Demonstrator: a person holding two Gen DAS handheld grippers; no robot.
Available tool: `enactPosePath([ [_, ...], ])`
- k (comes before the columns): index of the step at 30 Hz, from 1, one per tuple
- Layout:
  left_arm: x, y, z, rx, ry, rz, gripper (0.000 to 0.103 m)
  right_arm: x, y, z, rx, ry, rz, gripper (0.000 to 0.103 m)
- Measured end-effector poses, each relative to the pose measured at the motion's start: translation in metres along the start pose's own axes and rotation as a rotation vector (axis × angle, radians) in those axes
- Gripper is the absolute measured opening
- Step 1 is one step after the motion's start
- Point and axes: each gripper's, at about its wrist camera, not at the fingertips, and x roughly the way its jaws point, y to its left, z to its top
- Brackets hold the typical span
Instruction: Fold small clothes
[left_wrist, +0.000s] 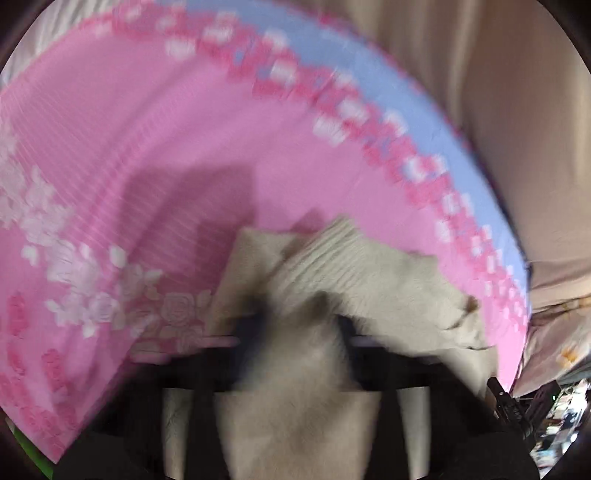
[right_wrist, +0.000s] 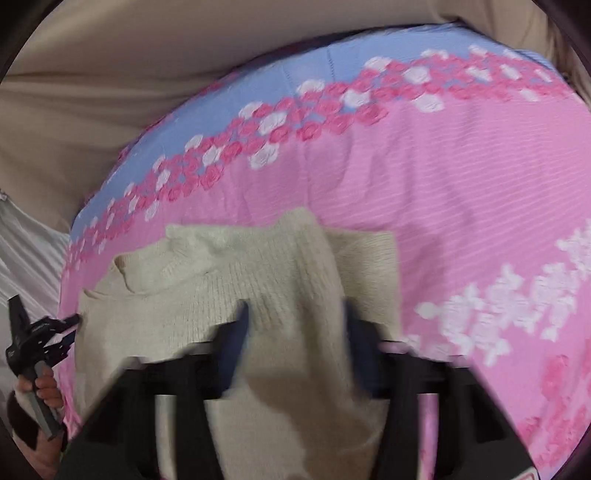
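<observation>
A small cream knit sweater (left_wrist: 369, 280) lies on a pink bedspread (left_wrist: 129, 147). My left gripper (left_wrist: 301, 317) is shut on the sweater's fabric, which bunches up between the fingers toward the camera. In the right wrist view the same sweater (right_wrist: 229, 280) spreads left of centre, and my right gripper (right_wrist: 293, 317) is shut on a fold of it. The left gripper (right_wrist: 70, 323) also shows at the far left of the right wrist view, at the sweater's edge. The left wrist view is motion-blurred.
The bedspread (right_wrist: 443, 184) has a blue border with pink and white roses (right_wrist: 295, 122) along its far edge. Beige curtain or wall (right_wrist: 110, 74) lies beyond the bed. Cluttered items (left_wrist: 561, 413) sit at the lower right past the bed edge.
</observation>
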Motion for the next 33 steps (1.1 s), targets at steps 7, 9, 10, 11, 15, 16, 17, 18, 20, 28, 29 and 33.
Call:
enactPosePath([
  [7, -0.021, -0.016, 0.022, 0.023, -0.113, -0.053, 0.008, -0.022, -0.021, 0.026, 0.106, -0.129, 0.031, 0.009],
  [9, 0.002, -0.017, 0.024, 0.029, -0.084, -0.024, 0.012, 0.010, -0.027, 0.026, 0.095, -0.025, -0.044, 0.017],
  [10, 0.010, -0.012, 0.021, 0.016, -0.052, -0.007, 0.014, 0.013, -0.028, 0.023, 0.103, -0.007, -0.071, 0.017],
  [11, 0.003, -0.006, 0.015, -0.006, -0.062, -0.038, 0.014, 0.000, -0.023, 0.019, 0.104, -0.055, -0.065, 0.017],
  [15, -0.052, 0.029, -0.020, -0.070, -0.158, -0.029, 0.052, -0.055, 0.029, -0.004, -0.054, -0.163, -0.010, 0.018],
  [16, -0.060, 0.039, -0.031, -0.077, -0.165, -0.010, 0.055, -0.054, 0.044, -0.010, -0.087, -0.127, 0.036, 0.017],
  [17, -0.065, 0.049, -0.042, -0.084, -0.154, 0.001, 0.055, -0.050, 0.059, -0.017, -0.120, -0.093, 0.067, 0.015],
  [18, -0.065, 0.063, -0.057, -0.114, -0.116, 0.005, 0.055, -0.043, 0.076, -0.025, -0.163, -0.053, 0.092, 0.011],
  [20, -0.058, 0.079, -0.076, -0.184, -0.046, -0.012, 0.055, -0.023, 0.113, -0.041, -0.255, 0.025, 0.130, 0.007],
  [28, -0.037, 0.101, -0.116, -0.373, 0.008, -0.166, 0.018, 0.060, 0.194, -0.063, -0.464, 0.264, 0.054, 0.006],
  [29, -0.038, 0.101, -0.114, -0.383, 0.008, -0.183, 0.016, 0.071, 0.197, -0.062, -0.473, 0.293, 0.028, 0.006],
  [33, -0.064, 0.088, -0.107, -0.352, -0.029, -0.286, 0.012, 0.085, 0.202, -0.061, -0.484, 0.328, -0.003, 0.003],
])
